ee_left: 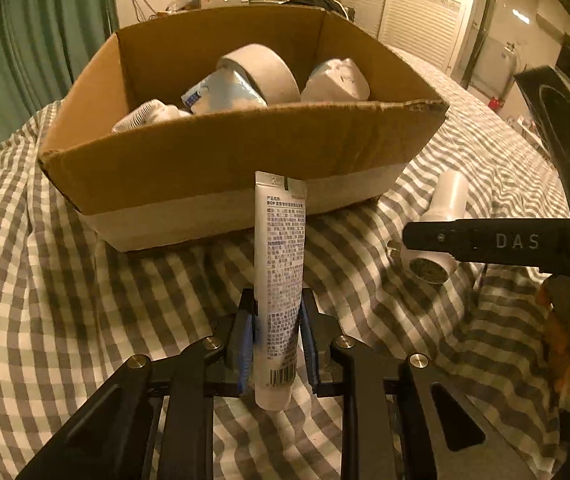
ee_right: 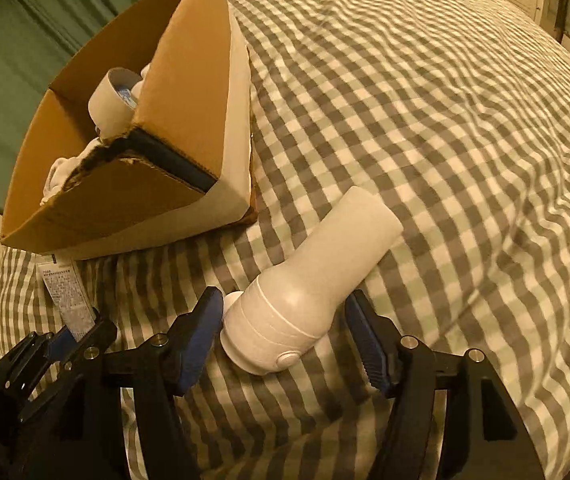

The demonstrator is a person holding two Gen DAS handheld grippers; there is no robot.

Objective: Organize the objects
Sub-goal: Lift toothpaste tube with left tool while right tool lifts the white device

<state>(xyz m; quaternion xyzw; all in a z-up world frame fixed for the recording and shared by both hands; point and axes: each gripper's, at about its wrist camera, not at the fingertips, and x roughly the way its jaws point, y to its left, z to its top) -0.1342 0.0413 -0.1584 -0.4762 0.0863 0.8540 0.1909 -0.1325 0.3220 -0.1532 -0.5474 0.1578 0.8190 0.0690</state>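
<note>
**Gripping a tube while a white device lay between open jaws**

Standing almost upright, a white tube covered in small dark print was clamped low on its body by the left hand-held gripper, whose blue pads pressed on both of its sides. Its flat crimped end pointed up, in front of the near wall of a cardboard box, and its round end hung below the pads.

To the right, a white handheld device with a wide round head and a narrower handle lay on its side on the bed, near the box's corner. The right hand-held gripper was lowered around the device's head, its jaws standing wide; the left pad was close beside the head and the right pad was clear of it, so nothing was held.

The box stood open on a grey-and-white checked bedcover. Inside it were a roll of pale tape, a blue-and-white packet and other white items too crowded to tell apart. A green curtain hung behind the box.
</note>
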